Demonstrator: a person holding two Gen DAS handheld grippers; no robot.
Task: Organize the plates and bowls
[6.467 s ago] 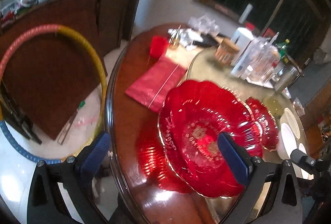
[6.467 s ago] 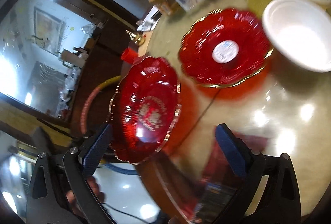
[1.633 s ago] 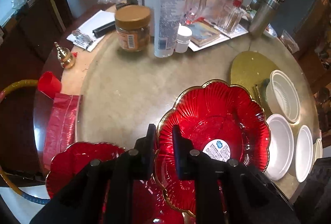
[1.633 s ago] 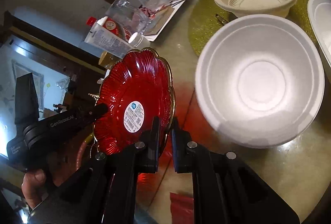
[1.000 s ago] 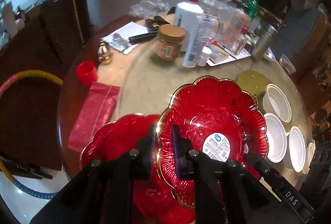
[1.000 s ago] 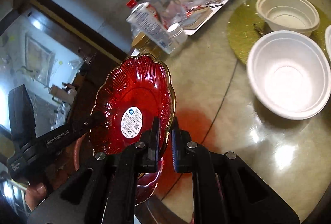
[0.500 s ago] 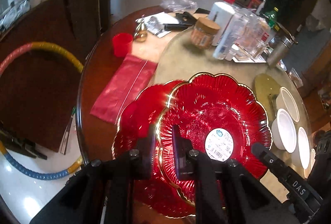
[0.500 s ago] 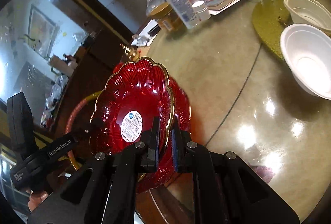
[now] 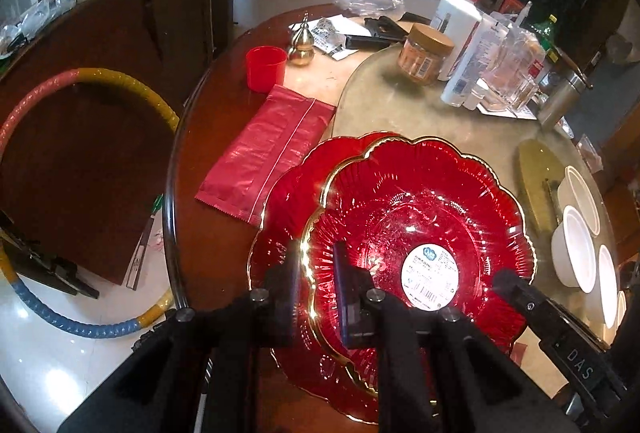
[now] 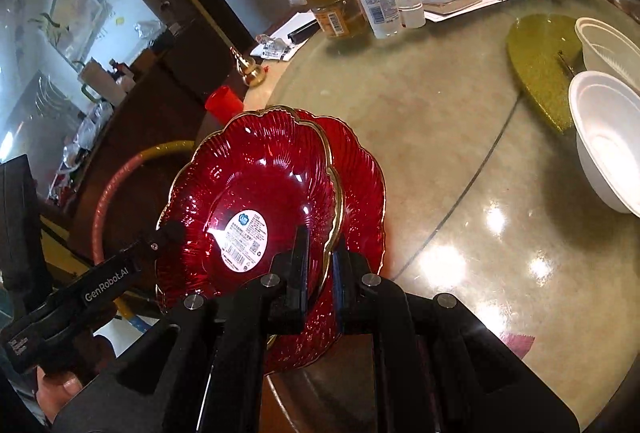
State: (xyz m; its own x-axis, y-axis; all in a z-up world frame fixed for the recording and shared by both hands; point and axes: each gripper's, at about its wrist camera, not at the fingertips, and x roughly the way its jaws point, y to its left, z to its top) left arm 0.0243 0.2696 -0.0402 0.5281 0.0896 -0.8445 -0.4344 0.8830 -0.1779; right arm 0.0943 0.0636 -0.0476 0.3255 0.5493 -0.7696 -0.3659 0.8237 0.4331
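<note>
Red cup [image 9: 265, 68]: upright on the wooden table edge, just beside a gold gourd ornament [image 9: 301, 47].
Red packet [image 9: 267, 151]: flat on the table, below the cup.
Jar [image 9: 425, 54]: gold lid, on the turntable, next to a white bottle [image 9: 460, 29].
Gold mat [image 10: 545, 67]: on the turntable.
Hoop [image 9: 86, 193]: pink, yellow and blue, on the floor against dark wood furniture.
Steel flask [image 9: 562, 97]: at the turntable's far side.

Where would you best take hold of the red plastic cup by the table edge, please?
Grip the red cup across its open rim, coming from above: it stands upright, mouth up, and the brass ornament stands close beside it, crowding a side approach.
</note>
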